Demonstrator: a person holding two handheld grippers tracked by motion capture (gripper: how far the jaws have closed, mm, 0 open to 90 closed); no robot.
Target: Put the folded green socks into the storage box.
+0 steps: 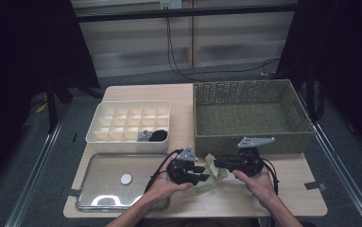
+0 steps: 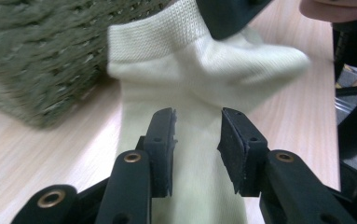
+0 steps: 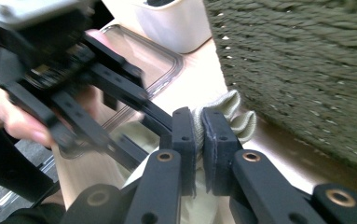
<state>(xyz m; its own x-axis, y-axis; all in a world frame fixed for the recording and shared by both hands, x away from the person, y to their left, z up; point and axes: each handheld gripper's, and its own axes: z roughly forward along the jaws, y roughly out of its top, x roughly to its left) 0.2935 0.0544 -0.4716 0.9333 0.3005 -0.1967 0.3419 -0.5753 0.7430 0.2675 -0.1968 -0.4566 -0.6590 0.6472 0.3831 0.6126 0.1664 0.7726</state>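
From the high view, your left gripper (image 1: 202, 178) and right gripper (image 1: 217, 163) meet over a pale green sock (image 1: 211, 175) lying on the near edge of the light wooden table (image 1: 292, 194), just in front of the woven basket (image 1: 252, 118). A white divided box (image 1: 130, 125) sits at the far left, with a clear lid (image 1: 103, 182) in front of it. The floor around is grey carpet, dark curtains hang at both sides, and cables trail down the back wall.

In the left gripper view, your jaws stand apart over the sock (image 2: 190, 93), which stretches out on the wood grain; the basket (image 2: 41, 51) is at upper left.

In the right gripper view, your jaws are pressed together on a fold of the sock (image 3: 225, 112), close beside the basket wall (image 3: 306, 70), with the left gripper (image 3: 97, 93) and lid (image 3: 153, 56) beyond.
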